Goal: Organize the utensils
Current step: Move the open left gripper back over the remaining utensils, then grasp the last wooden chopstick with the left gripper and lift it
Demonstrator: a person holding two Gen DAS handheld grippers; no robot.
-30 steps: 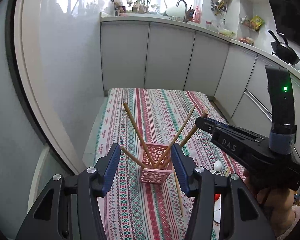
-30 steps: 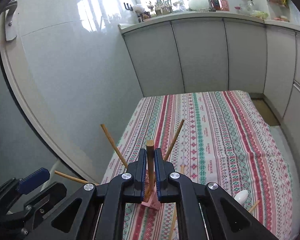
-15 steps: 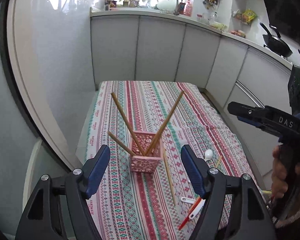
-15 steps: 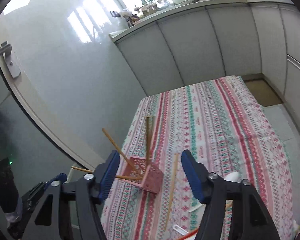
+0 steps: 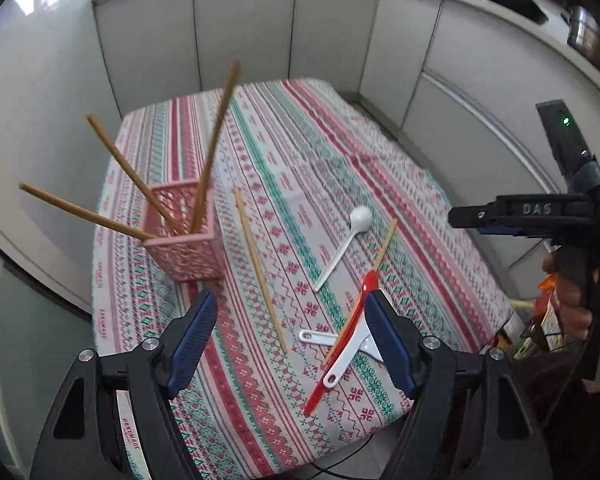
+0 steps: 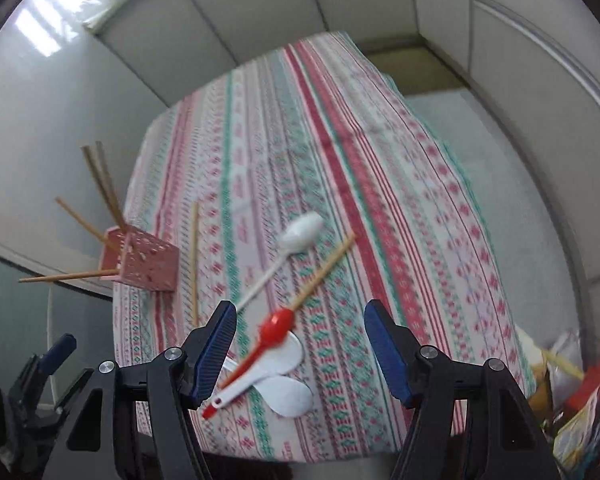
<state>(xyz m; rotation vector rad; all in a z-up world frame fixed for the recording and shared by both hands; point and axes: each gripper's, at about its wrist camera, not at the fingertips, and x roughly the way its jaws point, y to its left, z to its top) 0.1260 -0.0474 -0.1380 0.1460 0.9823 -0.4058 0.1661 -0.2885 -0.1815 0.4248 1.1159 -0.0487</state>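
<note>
A pink lattice basket (image 5: pixel 184 236) (image 6: pixel 144 260) stands near the table's left edge with several wooden chopsticks (image 5: pixel 210 152) leaning out of it. One loose chopstick (image 5: pixel 260 272) (image 6: pixel 195 264) lies just right of the basket. Further right lie a white spoon (image 5: pixel 340 248) (image 6: pixel 300 232) and another chopstick (image 5: pixel 384 244) (image 6: pixel 324 272). A red spoon (image 5: pixel 340 344) (image 6: pixel 268 336) rests across white flat spoons (image 6: pixel 284 384) near the front edge. My left gripper (image 5: pixel 292 340) is open above the loose chopstick's near end. Over the red spoon my right gripper (image 6: pixel 300 352) is open and holds nothing.
The table wears a striped patterned cloth (image 5: pixel 320 140). White cabinet fronts (image 5: pixel 260 32) wrap around the far and right sides. In the left wrist view the right gripper's body (image 5: pixel 520 216) and a hand (image 5: pixel 572 304) sit at the right. Packages (image 6: pixel 580 400) lie past the table's right corner.
The right gripper let go of the chopstick it held at the basket and opened. Both grippers tipped downward and drew back toward the spoons at the near end. The left jaws widened.
</note>
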